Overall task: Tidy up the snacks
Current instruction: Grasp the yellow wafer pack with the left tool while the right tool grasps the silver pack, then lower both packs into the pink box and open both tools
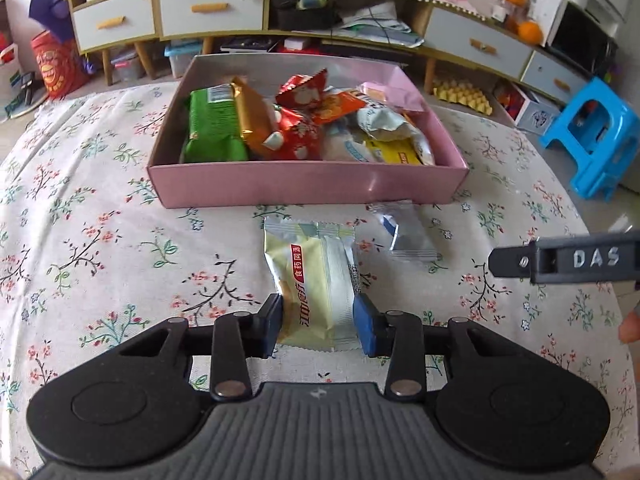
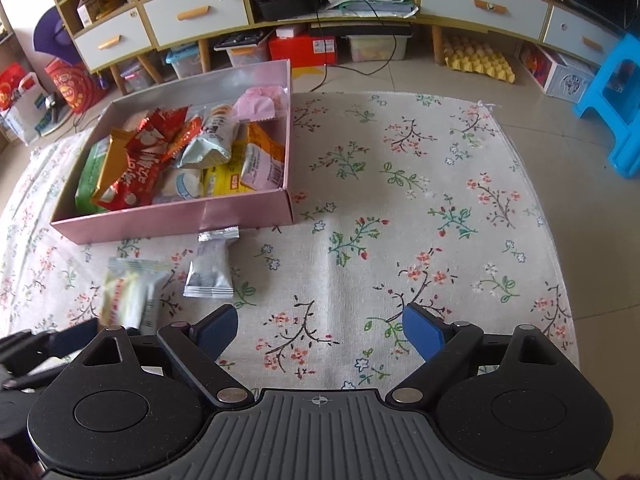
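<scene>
A pink box on the floral cloth holds several snack packets. My left gripper is shut on a pale yellow snack packet, which lies on the cloth just in front of the box; the packet also shows in the right wrist view. A silver snack packet lies on the cloth beside it, next to the box's front wall. My right gripper is open and empty over bare cloth, to the right of both packets. Its finger shows at the right edge of the left wrist view.
The floral cloth covers a low surface. Behind it stands a long cabinet with drawers and clutter, storage boxes underneath. A blue plastic stool stands at the right. A yellow egg tray lies on the floor.
</scene>
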`<state>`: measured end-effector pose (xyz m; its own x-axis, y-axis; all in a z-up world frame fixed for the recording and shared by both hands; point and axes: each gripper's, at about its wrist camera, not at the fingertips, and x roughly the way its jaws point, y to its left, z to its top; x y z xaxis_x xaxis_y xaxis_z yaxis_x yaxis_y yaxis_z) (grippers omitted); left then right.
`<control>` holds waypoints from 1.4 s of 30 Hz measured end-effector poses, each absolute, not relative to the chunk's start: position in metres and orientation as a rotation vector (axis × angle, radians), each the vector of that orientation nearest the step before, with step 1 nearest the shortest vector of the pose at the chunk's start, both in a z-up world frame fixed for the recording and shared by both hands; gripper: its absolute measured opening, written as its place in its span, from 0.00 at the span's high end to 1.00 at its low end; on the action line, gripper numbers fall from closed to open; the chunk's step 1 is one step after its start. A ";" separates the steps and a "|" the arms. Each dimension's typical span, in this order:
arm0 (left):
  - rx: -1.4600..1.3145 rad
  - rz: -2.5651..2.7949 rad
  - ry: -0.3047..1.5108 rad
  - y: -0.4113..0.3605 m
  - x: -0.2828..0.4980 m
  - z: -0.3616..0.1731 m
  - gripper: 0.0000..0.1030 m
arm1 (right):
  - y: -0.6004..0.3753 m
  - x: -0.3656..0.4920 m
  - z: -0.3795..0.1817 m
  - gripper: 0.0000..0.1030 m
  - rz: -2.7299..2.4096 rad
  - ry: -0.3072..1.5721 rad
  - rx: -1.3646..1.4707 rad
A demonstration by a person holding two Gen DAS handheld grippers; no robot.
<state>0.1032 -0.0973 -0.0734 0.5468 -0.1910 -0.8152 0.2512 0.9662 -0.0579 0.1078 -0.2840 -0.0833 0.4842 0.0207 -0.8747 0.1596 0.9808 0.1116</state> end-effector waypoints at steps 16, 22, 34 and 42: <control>0.015 -0.197 0.992 -0.077 0.116 -0.068 0.66 | -0.241 0.122 -0.116 0.11 0.032 1.089 0.228; -0.004 -0.182 0.991 -0.071 0.119 -0.066 0.66 | -0.234 0.129 -0.117 0.14 0.019 0.951 0.238; -0.030 -0.185 0.992 -0.067 0.122 -0.063 0.66 | -0.230 0.129 -0.104 0.65 0.064 0.963 0.291; -0.073 -0.203 0.967 -0.061 0.125 -0.052 0.66 | -0.240 0.124 -0.092 0.65 0.088 0.985 0.412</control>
<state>0.1247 -0.0611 -0.0523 0.5505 -0.2033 -0.8097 0.1387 0.9787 -0.1515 0.1243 -0.2396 -0.0916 0.5559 0.2565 -0.7907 0.1120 0.9194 0.3771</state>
